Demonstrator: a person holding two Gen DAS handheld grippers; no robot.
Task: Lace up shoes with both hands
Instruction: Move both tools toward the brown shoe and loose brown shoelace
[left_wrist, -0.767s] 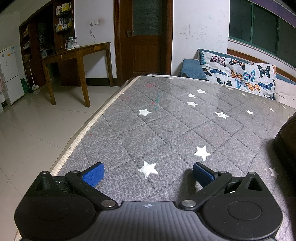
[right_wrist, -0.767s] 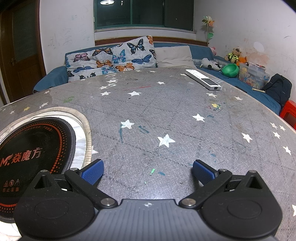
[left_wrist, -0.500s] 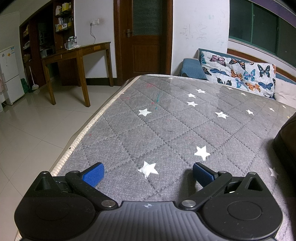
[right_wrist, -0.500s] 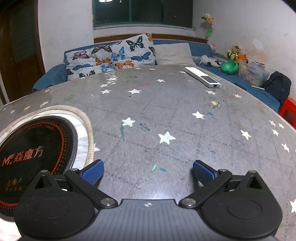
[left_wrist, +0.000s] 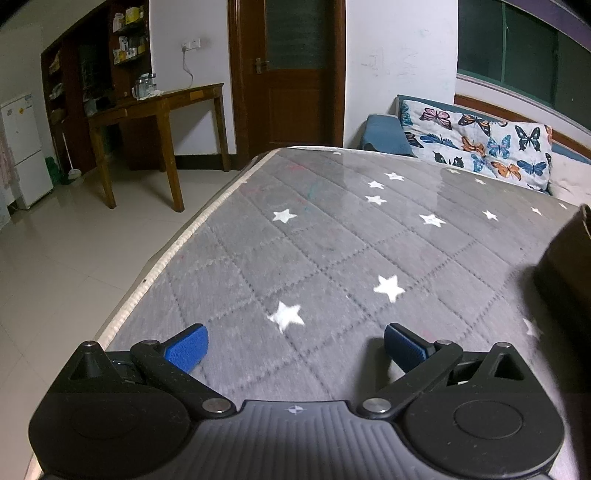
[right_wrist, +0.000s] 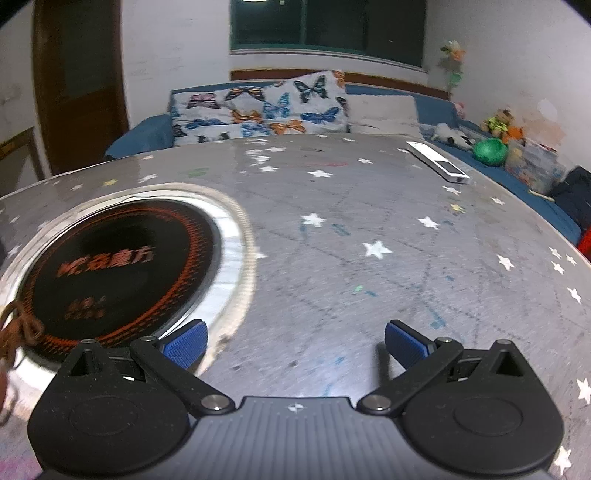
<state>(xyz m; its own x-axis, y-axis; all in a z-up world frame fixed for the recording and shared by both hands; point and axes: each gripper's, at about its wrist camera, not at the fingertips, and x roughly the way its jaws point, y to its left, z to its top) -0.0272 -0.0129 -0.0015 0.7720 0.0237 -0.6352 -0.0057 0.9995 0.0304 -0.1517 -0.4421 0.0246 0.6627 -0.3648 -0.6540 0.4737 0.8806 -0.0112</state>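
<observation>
A dark brown shoe (left_wrist: 565, 273) shows only as a side at the right edge of the left wrist view, standing on the grey star-patterned tabletop (left_wrist: 332, 240). A brown shoelace (right_wrist: 16, 332) curls in at the far left edge of the right wrist view, over the rim of a round black cooktop (right_wrist: 118, 269). My left gripper (left_wrist: 295, 345) is open over bare tabletop, well left of the shoe, nothing between its blue pads. My right gripper (right_wrist: 295, 345) is open too, right of the lace, with its left fingertip above the cooktop's metal ring.
A white remote (right_wrist: 437, 166) lies at the table's far right. A butterfly-print cushion (right_wrist: 258, 110) and blue sofa sit behind the table. The table's left edge (left_wrist: 177, 243) drops to a tiled floor with a wooden side table (left_wrist: 159, 122) and a door beyond.
The right gripper has swung left, so the cooktop fills more of its view and the brown lace has come into sight. The left gripper has shifted slightly; more of the shoe shows.
</observation>
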